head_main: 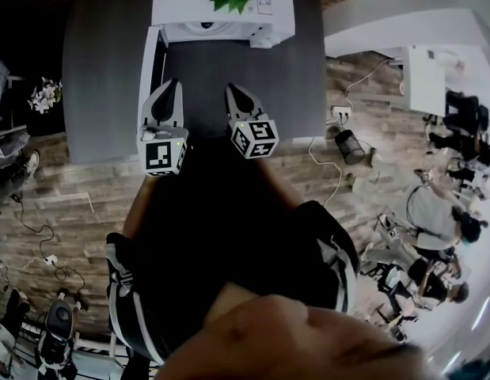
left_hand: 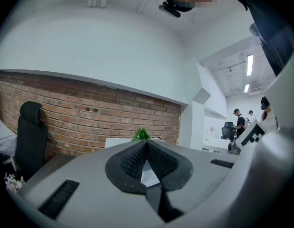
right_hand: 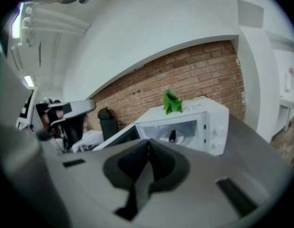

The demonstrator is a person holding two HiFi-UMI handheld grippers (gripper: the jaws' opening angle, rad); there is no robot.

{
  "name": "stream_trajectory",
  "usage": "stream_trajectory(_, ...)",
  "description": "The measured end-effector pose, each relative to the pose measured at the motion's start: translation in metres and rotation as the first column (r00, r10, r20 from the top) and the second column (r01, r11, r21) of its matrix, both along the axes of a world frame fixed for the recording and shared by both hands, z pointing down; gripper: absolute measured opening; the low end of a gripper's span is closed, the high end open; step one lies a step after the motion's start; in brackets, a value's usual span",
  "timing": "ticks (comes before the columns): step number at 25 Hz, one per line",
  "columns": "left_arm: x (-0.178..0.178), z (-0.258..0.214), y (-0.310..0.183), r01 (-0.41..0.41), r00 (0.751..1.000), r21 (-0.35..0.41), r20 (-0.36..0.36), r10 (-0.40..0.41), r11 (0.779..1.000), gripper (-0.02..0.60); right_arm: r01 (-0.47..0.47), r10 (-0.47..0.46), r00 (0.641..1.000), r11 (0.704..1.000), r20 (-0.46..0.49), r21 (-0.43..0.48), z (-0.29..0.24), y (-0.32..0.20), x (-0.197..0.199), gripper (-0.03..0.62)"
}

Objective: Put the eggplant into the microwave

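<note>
The white microwave (head_main: 229, 10) stands at the far end of the grey table (head_main: 102, 77), its door (head_main: 152, 54) swung open to the left. In the right gripper view a small dark shape, likely the eggplant (right_hand: 172, 136), sits inside the microwave (right_hand: 211, 122) cavity. My right gripper (right_hand: 147, 144) is shut and empty, held in front of the opening. Over the table, the right gripper (head_main: 232, 91) and the left gripper (head_main: 173, 85) hover side by side. In its own view the left gripper (left_hand: 147, 143) is shut with nothing between its pads.
A green plant (right_hand: 172, 102) rests on top of the microwave. A black chair (left_hand: 30, 132) stands by the brick wall at the left. To the right of the table are a black bin (head_main: 349, 145), floor cables and seated people (head_main: 438, 212).
</note>
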State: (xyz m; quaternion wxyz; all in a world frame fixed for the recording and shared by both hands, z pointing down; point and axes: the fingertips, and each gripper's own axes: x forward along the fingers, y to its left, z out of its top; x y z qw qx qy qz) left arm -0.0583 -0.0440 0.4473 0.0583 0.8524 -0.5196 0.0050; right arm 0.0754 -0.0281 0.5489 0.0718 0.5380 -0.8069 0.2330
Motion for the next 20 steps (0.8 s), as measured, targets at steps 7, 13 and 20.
stream_trajectory(7,0.0009,-0.0011,-0.0017,-0.003,1.0,0.002,-0.002,0.003,1.0,0.035,-0.004,0.003,1.0,1.0,0.002,0.009,-0.0024,-0.0023,0.0003,0.034)
stream_trajectory(13,0.0015,-0.0006,-0.0042,-0.001,1.0,0.008,0.0,0.001,1.0,0.035,-0.005,0.005,1.0,1.0,0.006,0.004,0.0001,-0.0047,0.002,0.032)
stream_trajectory(20,0.0033,-0.001,-0.0054,-0.003,1.0,0.02,-0.002,0.003,1.0,0.035,-0.01,0.01,1.0,1.0,0.016,-0.004,0.0011,-0.0067,0.0044,0.032)
